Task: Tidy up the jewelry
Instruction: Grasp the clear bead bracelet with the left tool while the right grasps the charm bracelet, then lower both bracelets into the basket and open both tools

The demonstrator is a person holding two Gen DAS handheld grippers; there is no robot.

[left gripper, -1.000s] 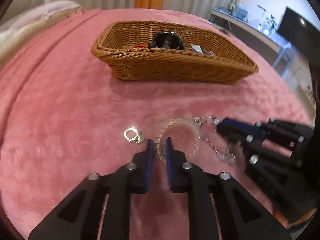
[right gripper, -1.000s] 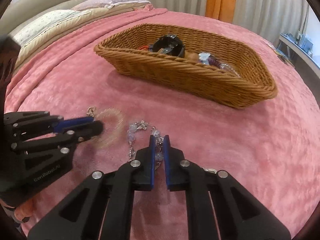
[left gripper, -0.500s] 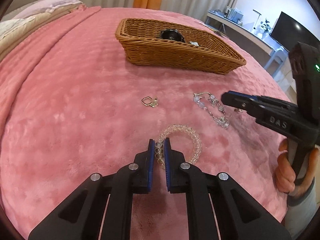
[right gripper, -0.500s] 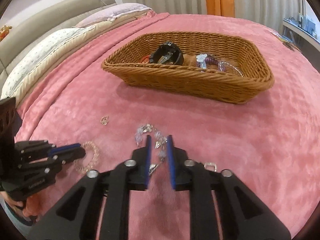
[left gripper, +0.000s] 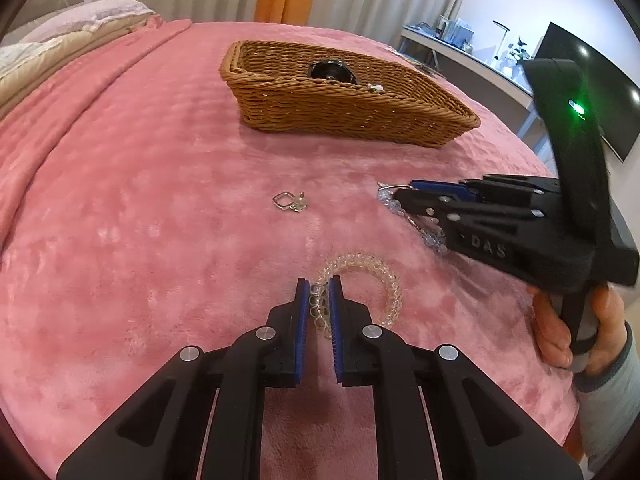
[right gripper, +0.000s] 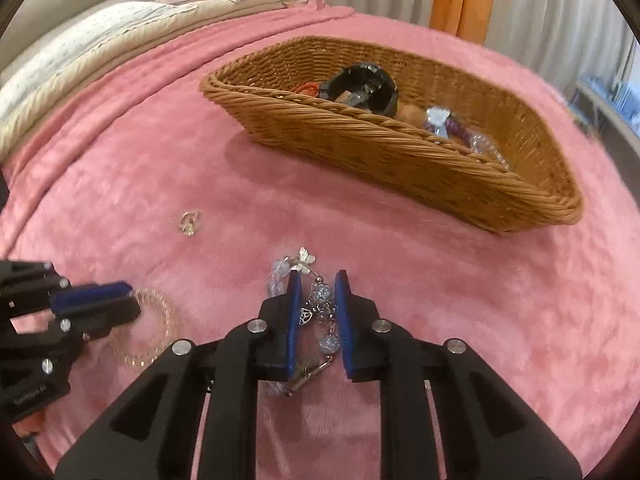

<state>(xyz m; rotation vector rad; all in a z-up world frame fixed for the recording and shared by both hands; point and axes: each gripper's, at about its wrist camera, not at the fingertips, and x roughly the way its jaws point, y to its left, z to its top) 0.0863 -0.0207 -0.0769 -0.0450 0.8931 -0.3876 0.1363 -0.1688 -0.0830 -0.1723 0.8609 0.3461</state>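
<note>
A clear beaded bracelet (left gripper: pixel 372 280) lies on the pink blanket; my left gripper (left gripper: pixel 319 292) is shut on its near side. It also shows in the right wrist view (right gripper: pixel 160 328). A silver chain with blue-white beads and a butterfly charm (right gripper: pixel 320 300) lies between the fingers of my right gripper (right gripper: pixel 319 280), whose jaws stand slightly apart around it. A small silver ring piece (left gripper: pixel 289 202) lies alone on the blanket. The wicker basket (right gripper: pixel 400 148) holds a black bangle (right gripper: pixel 360 84) and other jewelry.
The pink blanket (left gripper: pixel 140 200) covers a bed with pillows (right gripper: pixel 80 40) at the far left. A desk and a dark screen (left gripper: pixel 600 80) stand beyond the bed's right edge.
Both grippers have lifted and pulled back from the basket. The right gripper's jaws have opened a little around the chain. The left stays shut on the clear bracelet.
</note>
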